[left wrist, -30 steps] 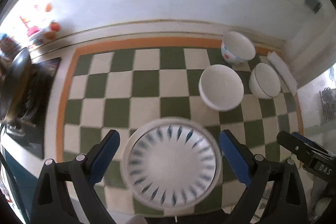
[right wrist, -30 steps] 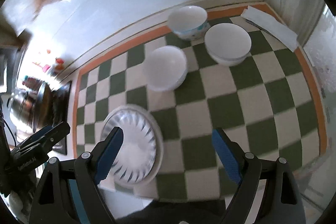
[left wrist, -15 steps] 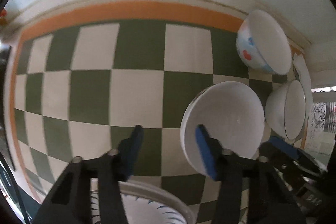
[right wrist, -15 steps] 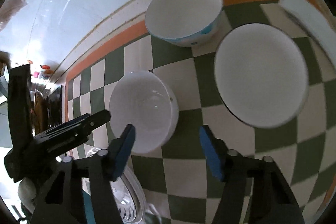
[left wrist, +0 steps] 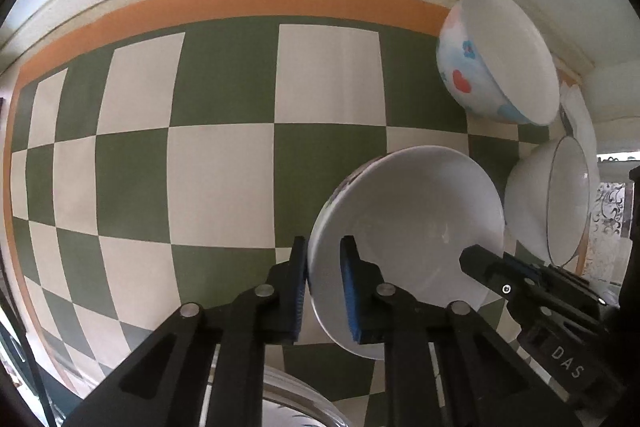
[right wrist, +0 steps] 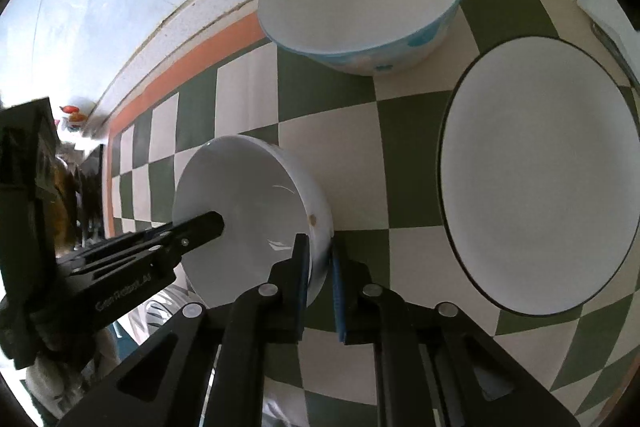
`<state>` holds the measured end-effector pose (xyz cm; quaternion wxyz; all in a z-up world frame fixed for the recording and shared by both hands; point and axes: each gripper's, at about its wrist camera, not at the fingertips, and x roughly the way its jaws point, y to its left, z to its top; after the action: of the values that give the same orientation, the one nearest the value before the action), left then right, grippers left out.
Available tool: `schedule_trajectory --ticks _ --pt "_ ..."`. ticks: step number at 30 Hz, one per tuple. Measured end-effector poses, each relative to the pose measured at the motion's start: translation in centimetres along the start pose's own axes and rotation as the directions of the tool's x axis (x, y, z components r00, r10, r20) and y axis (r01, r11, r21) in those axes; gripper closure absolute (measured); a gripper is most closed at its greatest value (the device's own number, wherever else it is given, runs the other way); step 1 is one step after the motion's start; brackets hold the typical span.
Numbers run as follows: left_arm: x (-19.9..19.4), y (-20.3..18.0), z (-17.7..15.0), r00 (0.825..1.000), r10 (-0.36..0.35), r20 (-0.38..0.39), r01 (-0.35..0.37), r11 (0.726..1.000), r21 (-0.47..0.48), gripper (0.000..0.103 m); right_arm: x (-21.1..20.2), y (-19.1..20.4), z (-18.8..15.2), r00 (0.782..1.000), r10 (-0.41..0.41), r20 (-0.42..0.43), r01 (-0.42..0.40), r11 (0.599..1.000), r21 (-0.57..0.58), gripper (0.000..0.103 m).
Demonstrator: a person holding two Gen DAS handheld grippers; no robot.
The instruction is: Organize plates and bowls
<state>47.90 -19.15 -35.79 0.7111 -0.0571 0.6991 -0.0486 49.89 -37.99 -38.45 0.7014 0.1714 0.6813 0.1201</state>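
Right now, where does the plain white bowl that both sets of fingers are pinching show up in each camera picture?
Left wrist: plain white bowl right of centre, rim pinched at its left edge.
Right wrist: same bowl left of centre, rim pinched at its lower right.
Shared landmark: the bowl with blue and red patterns near the cloth's orange border.

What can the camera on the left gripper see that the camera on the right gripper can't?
Only the left view shows the rim of the patterned plate at its bottom edge, and the red heart and blue flower on the painted bowl's outside.

Only the right view shows the room beyond the cloth's far left end.

Both show the green-and-cream checked tablecloth, the painted bowl, the dark-rimmed white bowl, and the plain white bowl, with the left gripper and right gripper shut on its opposite rims.
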Motion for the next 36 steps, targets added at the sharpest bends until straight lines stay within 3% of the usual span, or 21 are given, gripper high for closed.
schedule_trajectory --ticks 8,14,24,36 --pt "-3.0 -1.9 -3.7 1.000 -0.024 0.018 0.023 0.999 0.042 0.089 -3.6 0.0 -2.4 1.000 0.006 0.008 -0.006 1.000 -0.028 0.092" --pt "-4.8 -3.3 -8.0 0.999 -0.051 0.002 0.050 0.994 0.096 0.089 -6.5 -0.9 -6.7 1.000 -0.017 0.005 0.018 0.999 -0.049 0.091" --pt "-1.4 -6.2 -10.3 0.994 -0.058 -0.094 0.071 0.987 0.144 0.089 -7.1 -4.6 -13.1 0.999 -0.034 -0.034 0.034 0.999 0.013 0.091" --pt "2.1 -9.3 -11.6 0.987 -0.004 -0.163 0.038 0.977 0.209 0.089 -5.0 -7.6 -15.0 0.995 -0.044 -0.089 0.051 0.996 0.079 0.091"
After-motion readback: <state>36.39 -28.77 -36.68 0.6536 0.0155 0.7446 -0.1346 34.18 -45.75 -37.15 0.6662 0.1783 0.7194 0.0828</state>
